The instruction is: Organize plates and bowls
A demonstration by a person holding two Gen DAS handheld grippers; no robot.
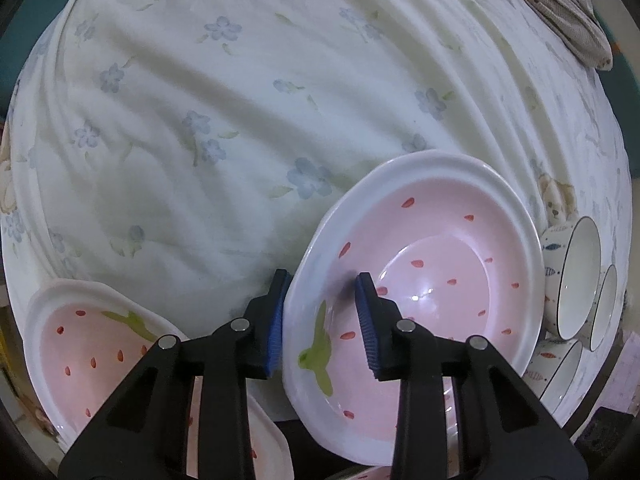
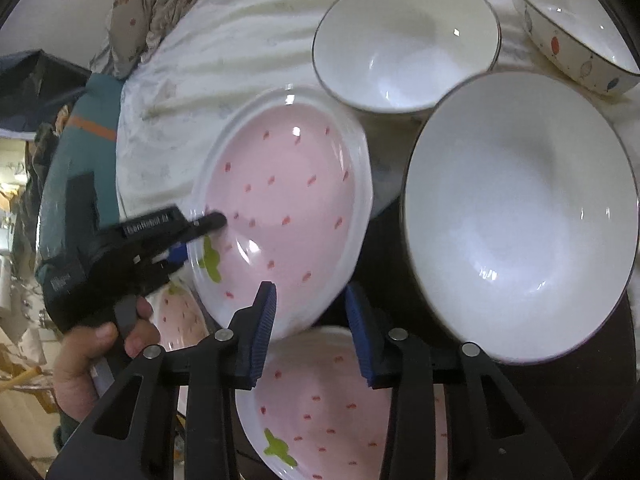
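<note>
The strawberry plate (image 1: 416, 280) is held tilted above the bed (image 1: 200, 120), its rim clamped between the pads of the left gripper (image 1: 320, 312). The right gripper (image 2: 310, 328) is seen parted and empty, just beside that plate. Two matching plates (image 2: 336, 412) lie below; white bowls (image 2: 520, 216) are still scattered, so most sorting appears left.

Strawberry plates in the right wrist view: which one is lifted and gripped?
The upper strawberry plate, tilted, its rim pinched by the left gripper. The lower strawberry plate lies flat beneath the open right gripper.
</note>
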